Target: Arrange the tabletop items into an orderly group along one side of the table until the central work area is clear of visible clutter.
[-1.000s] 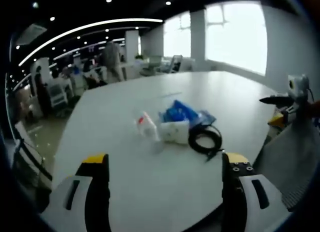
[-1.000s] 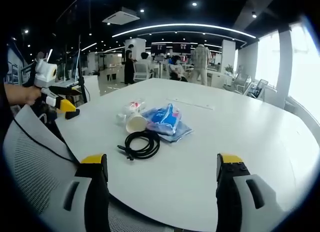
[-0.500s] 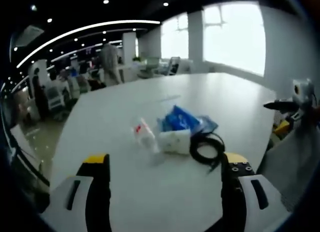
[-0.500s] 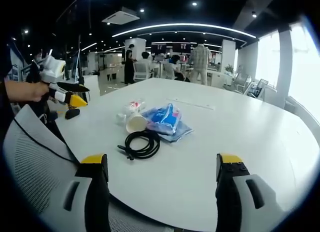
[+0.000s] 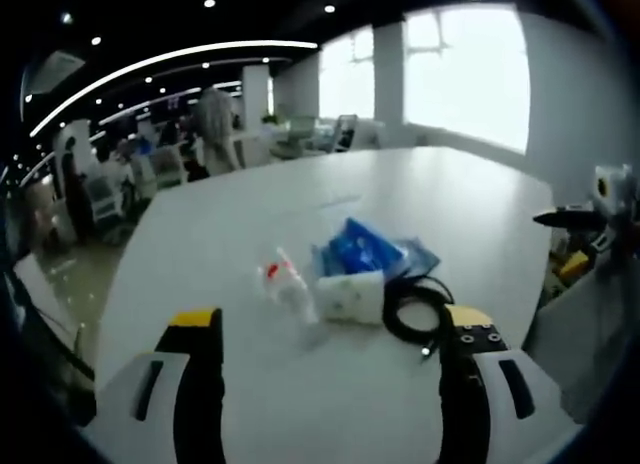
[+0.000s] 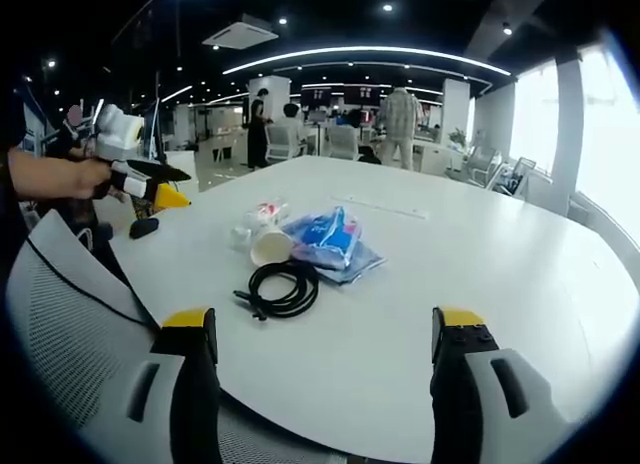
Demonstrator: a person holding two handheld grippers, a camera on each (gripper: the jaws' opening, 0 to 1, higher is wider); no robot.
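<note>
Right gripper view: your right gripper (image 6: 320, 329) hangs wide and empty short of the clutter mid-desk (image 6: 480, 254): cable coil (image 6: 285, 287), paper cup (image 6: 272, 248), blue bag (image 6: 330, 239). Left gripper (image 5: 325, 329) likewise spread. Approach step; reach the coil first.

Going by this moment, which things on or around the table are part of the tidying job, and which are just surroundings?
To be tidied:
- coiled black cable
- paper cup lying on its side
- blue packet
- crumpled plastic bottle
- small dark object near the table edge

Just surroundings:
- mesh chair
- people and desks in the background
</note>
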